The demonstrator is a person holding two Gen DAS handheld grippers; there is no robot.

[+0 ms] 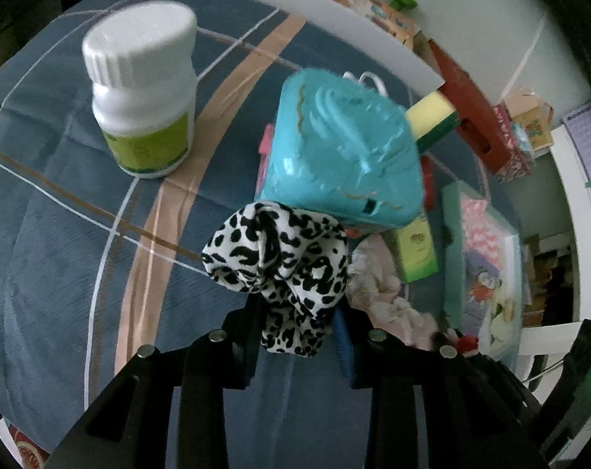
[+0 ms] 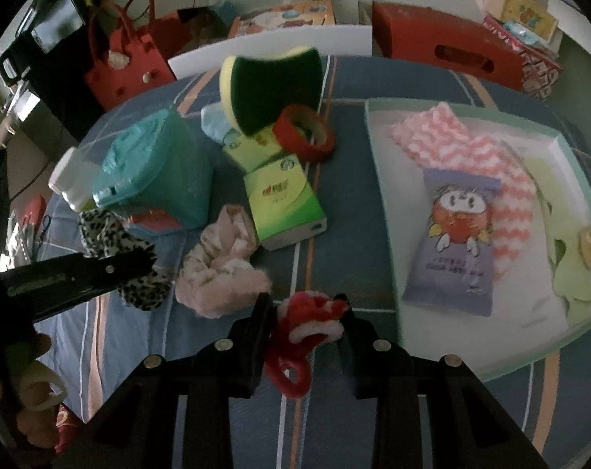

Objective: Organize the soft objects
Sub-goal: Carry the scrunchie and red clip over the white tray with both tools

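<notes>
left gripper (image 1: 297, 312): fingers clamped on leopard scrunchie (image 1: 279, 269)
right gripper (image 2: 307, 324): fingers clamped on red scrunchie (image 2: 309, 318)
tray (image 2: 377, 148): right of it

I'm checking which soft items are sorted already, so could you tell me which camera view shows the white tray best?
The right wrist view: the white tray lies nearly whole there, holding a pink zigzag cloth, a purple snack packet and a green cloth. The left wrist view catches only a squeezed sliver at its right edge.
</notes>
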